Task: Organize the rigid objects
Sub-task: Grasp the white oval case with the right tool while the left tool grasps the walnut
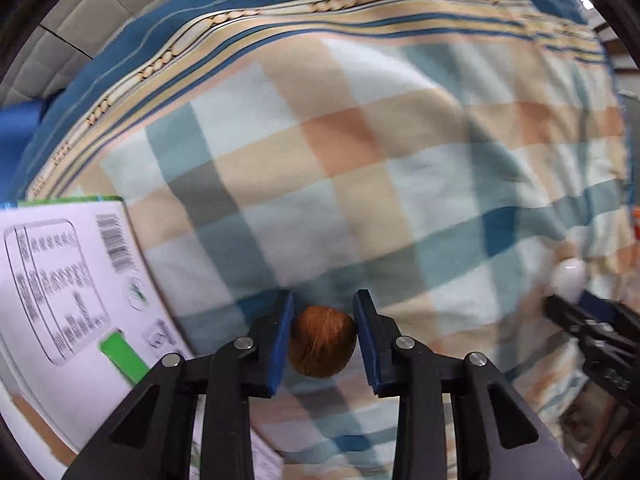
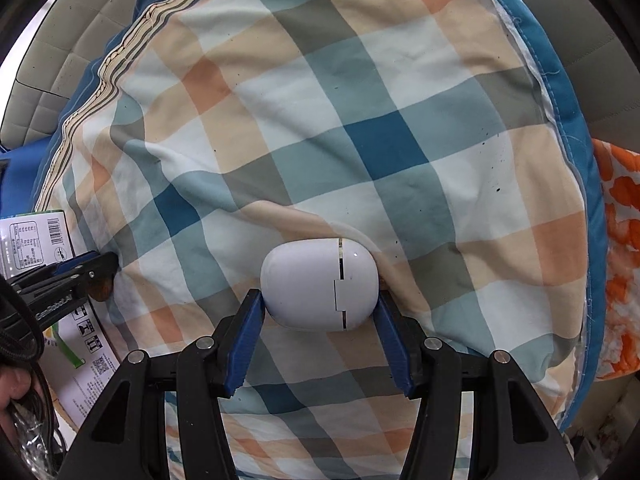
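In the left wrist view, my left gripper (image 1: 323,312) is shut on a brown walnut (image 1: 322,342), its blue pads touching both sides, just above the checked bedspread (image 1: 360,160). The white earbud case (image 1: 568,280) and the right gripper show at the far right. In the right wrist view, my right gripper (image 2: 320,300) is shut on the white earbud case (image 2: 320,284), which has a lid seam on its right side. The left gripper (image 2: 98,266) with the walnut (image 2: 102,286) shows at the left edge.
A white carton with green print and a barcode (image 1: 72,280) lies at the left, also in the right wrist view (image 2: 36,240). An orange-and-white cloth (image 2: 620,260) lies at the right. A grey padded headboard (image 2: 60,60) stands behind the bed.
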`<control>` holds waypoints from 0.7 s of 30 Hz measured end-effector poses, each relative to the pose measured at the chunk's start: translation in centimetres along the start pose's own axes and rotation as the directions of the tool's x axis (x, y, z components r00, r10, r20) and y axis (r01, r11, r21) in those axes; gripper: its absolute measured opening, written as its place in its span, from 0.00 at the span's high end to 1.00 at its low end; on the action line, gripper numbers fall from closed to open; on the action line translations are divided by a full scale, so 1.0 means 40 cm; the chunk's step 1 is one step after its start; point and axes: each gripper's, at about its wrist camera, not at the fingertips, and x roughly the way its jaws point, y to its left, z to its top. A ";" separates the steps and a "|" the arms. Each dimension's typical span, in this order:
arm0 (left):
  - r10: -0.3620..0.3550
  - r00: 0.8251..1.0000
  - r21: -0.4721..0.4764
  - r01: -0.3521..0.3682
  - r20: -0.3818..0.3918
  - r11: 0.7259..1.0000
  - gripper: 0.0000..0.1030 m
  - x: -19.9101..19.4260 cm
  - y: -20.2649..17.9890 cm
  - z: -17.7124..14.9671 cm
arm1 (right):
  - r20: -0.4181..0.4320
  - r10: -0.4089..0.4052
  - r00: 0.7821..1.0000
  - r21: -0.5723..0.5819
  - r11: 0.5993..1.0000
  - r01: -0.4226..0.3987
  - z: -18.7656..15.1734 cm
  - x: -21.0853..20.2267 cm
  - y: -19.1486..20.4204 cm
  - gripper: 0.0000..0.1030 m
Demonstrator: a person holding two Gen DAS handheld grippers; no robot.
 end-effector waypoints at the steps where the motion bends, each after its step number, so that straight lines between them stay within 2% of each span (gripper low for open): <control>1: -0.022 1.000 -0.007 0.022 0.003 1.000 0.72 -0.005 0.000 -0.005 | -0.003 0.001 1.000 -0.002 1.000 -0.001 0.010 0.007 -0.001 0.43; 5: -0.054 0.998 -0.021 0.054 0.015 0.998 0.72 -0.005 -0.012 -0.017 | -0.013 0.011 1.000 -0.008 1.000 -0.011 0.020 0.014 -0.030 0.42; 8: -0.079 0.997 -0.044 0.079 0.009 0.996 0.67 0.004 -0.012 -0.028 | -0.028 0.030 0.999 0.001 1.000 -0.030 0.058 0.033 -0.045 0.42; 9: -0.085 0.996 -0.048 0.085 0.011 0.995 0.66 0.020 -0.041 -0.050 | -0.032 0.037 0.999 0.006 0.999 -0.037 0.063 0.034 -0.049 0.42; 11: -0.097 0.995 -0.049 0.098 0.014 0.994 0.56 0.021 -0.044 -0.055 | -0.036 0.048 0.998 0.014 0.999 -0.048 0.074 0.033 -0.059 0.42; 13: -0.104 0.994 -0.054 0.105 0.026 0.993 0.34 0.023 -0.047 -0.068 | -0.036 0.050 0.998 0.014 0.999 -0.050 0.076 0.035 -0.065 0.42; 21: -0.092 0.996 -0.023 0.093 0.021 0.995 0.34 0.032 -0.072 -0.099 | -0.043 0.041 0.998 0.029 0.999 -0.040 0.101 0.038 -0.057 0.42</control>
